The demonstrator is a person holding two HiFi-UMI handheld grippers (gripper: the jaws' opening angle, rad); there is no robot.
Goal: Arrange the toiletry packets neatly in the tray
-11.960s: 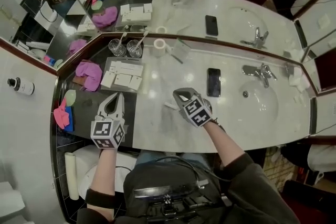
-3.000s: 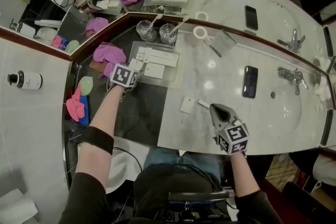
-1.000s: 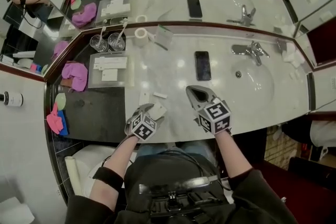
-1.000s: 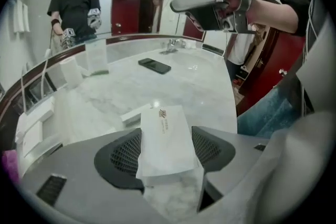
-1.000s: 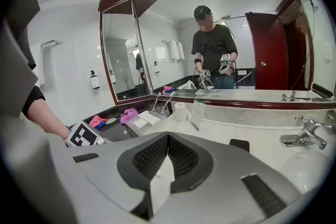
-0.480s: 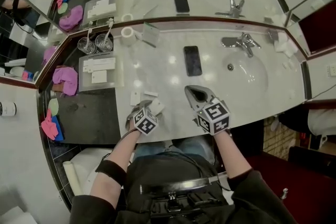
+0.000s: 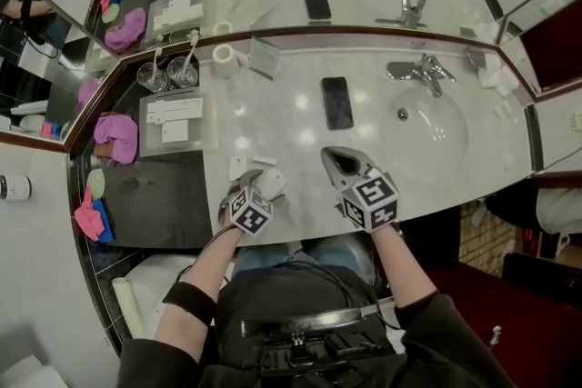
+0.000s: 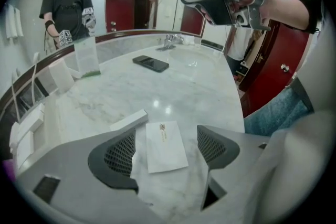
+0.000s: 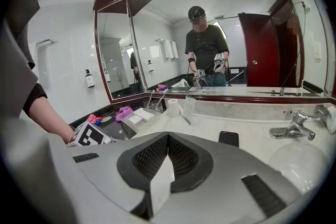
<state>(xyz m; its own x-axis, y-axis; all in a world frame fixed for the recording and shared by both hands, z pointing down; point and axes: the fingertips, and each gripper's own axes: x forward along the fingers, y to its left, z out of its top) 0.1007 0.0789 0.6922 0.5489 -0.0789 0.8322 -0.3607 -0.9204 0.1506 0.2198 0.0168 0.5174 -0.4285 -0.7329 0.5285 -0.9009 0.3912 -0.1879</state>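
My left gripper point(image 7: 255, 187) point(image 8: 166, 131) hangs low over the marble counter near its front edge. Its jaws have just been opening and stand wide. A flat white packet point(image 8: 165, 147) point(image 7: 272, 184) lies on the marble between them, and the pads do not press on it. A narrow white box point(image 8: 127, 121) point(image 7: 265, 162) lies just beyond, and another packet point(image 7: 238, 167) lies to its left. The clear tray point(image 7: 207, 136) on the left holds several white packets. My right gripper point(image 7: 335, 157) point(image 9: 168, 136) hovers shut to the right, with nothing seen held.
A black phone point(image 7: 336, 102) lies mid-counter, with the sink basin point(image 7: 436, 134) and faucet point(image 7: 414, 69) to the right. Behind the tray stand two glasses point(image 7: 155, 76), a paper roll point(image 7: 223, 54) and a card stand point(image 7: 264, 57). A pink cloth point(image 7: 114, 133) lies left, and a mirror rises behind.
The left jaws stand wider around the flat packet than before. Both hands have hardly shifted, and the head view has moved slightly.
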